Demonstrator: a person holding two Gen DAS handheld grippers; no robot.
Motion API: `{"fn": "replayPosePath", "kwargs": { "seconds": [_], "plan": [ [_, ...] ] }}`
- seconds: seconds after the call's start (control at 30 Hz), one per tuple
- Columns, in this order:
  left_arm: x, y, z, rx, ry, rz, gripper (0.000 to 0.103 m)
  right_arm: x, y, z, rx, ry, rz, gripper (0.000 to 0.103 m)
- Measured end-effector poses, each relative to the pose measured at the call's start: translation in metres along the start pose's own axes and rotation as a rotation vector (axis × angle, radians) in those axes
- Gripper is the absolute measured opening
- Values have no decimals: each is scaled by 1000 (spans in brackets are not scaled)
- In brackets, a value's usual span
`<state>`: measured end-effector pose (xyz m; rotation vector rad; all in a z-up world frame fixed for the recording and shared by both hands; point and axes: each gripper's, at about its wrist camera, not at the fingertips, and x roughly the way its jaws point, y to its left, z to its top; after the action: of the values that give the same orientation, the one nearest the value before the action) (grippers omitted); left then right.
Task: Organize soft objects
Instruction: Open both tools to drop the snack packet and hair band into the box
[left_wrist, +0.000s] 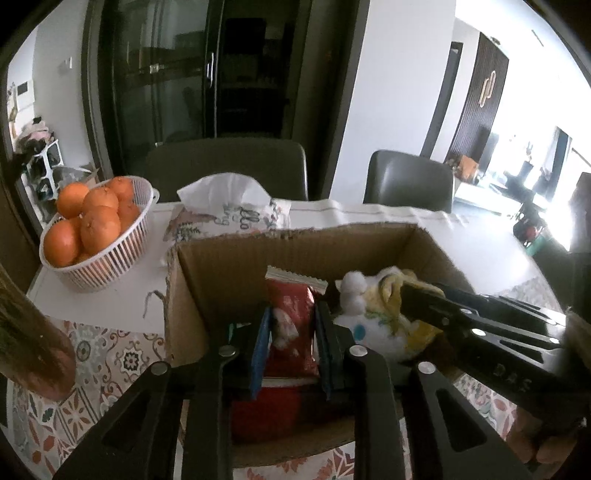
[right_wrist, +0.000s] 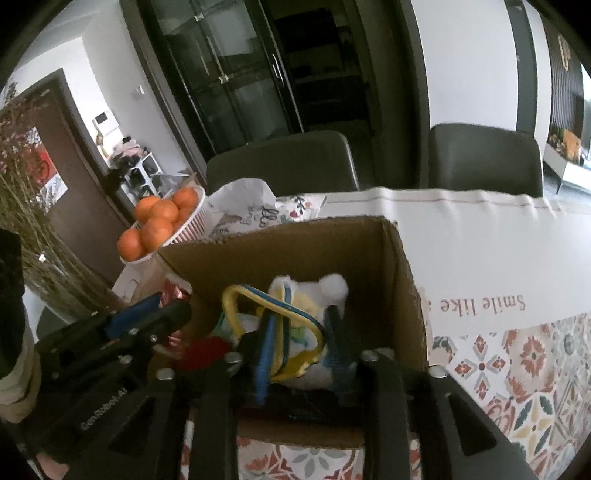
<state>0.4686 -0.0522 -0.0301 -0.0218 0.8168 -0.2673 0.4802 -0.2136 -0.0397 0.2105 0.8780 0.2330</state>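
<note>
An open cardboard box (left_wrist: 229, 266) stands on the table in front of me, also in the right wrist view (right_wrist: 280, 251). My left gripper (left_wrist: 291, 332) is inside it, shut on a red soft packet (left_wrist: 291, 314). My right gripper (right_wrist: 306, 339) is inside the box too, shut on a white and yellow plush toy (right_wrist: 295, 306) with white pom-poms. In the left wrist view the plush toy (left_wrist: 369, 325) lies right of the red packet, with the right gripper (left_wrist: 417, 299) reaching in from the right. The left gripper (right_wrist: 147, 317) shows at the left of the right wrist view.
A white basket of oranges (left_wrist: 92, 236) stands at the far left of the table. A tissue pack (left_wrist: 229, 206) in a printed cover sits behind the box. Two dark chairs (left_wrist: 406, 181) stand behind the table. Dried stems (right_wrist: 33, 236) rise at the left. The patterned tablecloth (right_wrist: 524, 362) covers the table.
</note>
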Motion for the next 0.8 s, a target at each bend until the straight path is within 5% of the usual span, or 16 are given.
{"fn": "replayPosePath", "kwargs": {
  "seconds": [0.07,0.37,0.8],
  "plan": [
    [1,0,-1,3,7,3,39,0,-2,-1,8,0,-18,51],
    [-6,-1,-1,17,-18,59,48,-15,-8,1,20,-74,-168,51],
    [-35,-3,-2,18,-51,70,49,-42,-1,-2,14,-99,-166,51]
  ]
}}
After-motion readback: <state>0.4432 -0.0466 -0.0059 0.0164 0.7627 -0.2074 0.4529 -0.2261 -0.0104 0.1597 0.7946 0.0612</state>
